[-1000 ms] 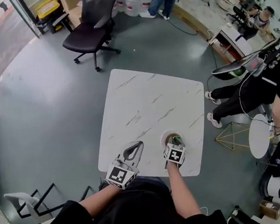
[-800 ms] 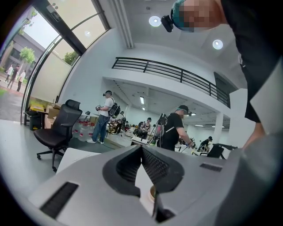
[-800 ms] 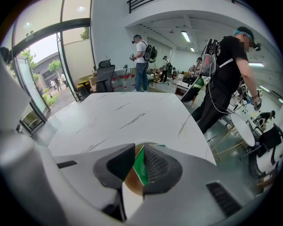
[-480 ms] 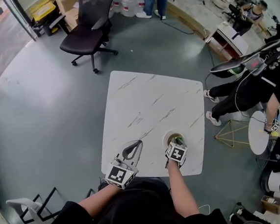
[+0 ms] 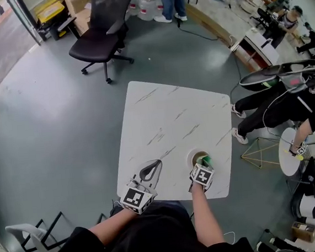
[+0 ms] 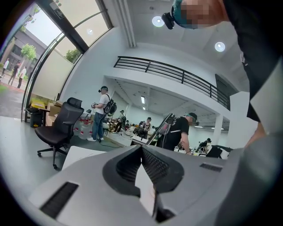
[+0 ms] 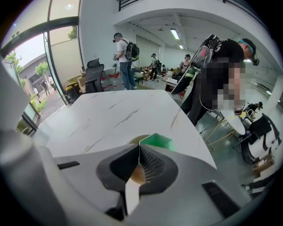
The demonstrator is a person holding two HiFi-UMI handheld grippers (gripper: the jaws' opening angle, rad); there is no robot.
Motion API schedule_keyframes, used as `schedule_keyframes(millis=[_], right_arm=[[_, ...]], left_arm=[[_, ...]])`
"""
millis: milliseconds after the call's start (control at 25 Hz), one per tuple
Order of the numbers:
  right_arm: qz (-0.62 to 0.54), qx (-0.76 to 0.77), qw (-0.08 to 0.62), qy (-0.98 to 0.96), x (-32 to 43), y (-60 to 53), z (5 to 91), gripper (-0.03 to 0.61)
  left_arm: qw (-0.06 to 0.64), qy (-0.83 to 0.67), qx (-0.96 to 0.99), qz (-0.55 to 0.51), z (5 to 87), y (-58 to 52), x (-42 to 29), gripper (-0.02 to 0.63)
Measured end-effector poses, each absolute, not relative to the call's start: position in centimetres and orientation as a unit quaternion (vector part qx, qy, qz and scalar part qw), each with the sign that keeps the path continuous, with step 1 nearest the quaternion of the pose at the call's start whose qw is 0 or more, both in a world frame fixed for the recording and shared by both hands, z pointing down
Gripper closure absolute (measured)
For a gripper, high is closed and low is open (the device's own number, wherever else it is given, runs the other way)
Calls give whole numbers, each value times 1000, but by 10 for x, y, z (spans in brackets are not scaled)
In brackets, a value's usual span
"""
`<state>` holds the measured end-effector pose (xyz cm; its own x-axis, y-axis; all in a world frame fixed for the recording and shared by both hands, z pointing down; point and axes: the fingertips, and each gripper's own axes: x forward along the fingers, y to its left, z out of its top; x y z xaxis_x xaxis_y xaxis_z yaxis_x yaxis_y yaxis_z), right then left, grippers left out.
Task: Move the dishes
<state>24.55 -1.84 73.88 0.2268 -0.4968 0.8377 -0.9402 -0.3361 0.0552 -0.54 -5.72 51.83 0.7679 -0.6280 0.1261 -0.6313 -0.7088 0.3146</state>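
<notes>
A: Dish [image 5: 190, 156] sits on the table [image 5: 167, 116], lower right of the head view, close to the near edge. Why does the right gripper [image 5: 204, 166] tilt steeply down at it?

B: Likely to get at the rim, or at the green piece [image 5: 207, 160] in the dish. Its jaws are pressed together, tips meeting at that piece's corner. Whether they nip anything cannot be told.

A: And the left gripper [image 5: 155, 164]?

B: Lower centre, held level over bare table, beside the dish but apart. Jaws clenched, nothing between them. Probably parked clear of the working hand.
</notes>
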Motion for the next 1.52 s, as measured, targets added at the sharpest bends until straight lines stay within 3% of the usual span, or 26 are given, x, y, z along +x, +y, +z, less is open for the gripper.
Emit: schedule_keyframes(millis=[440, 1160, 1520], right_arm=[[316, 735, 298, -521, 237, -29, 691, 557], [273, 635, 302, -656, 54, -124, 686, 557], [266, 587, 337, -686, 16, -173, 717, 555]], left_arm=[[195, -347, 917, -14, 526, -58, -41, 597], [193, -354, 915, 10, 567, -96, -125, 597], [206, -379, 902, 23, 583, -106, -133, 597]])
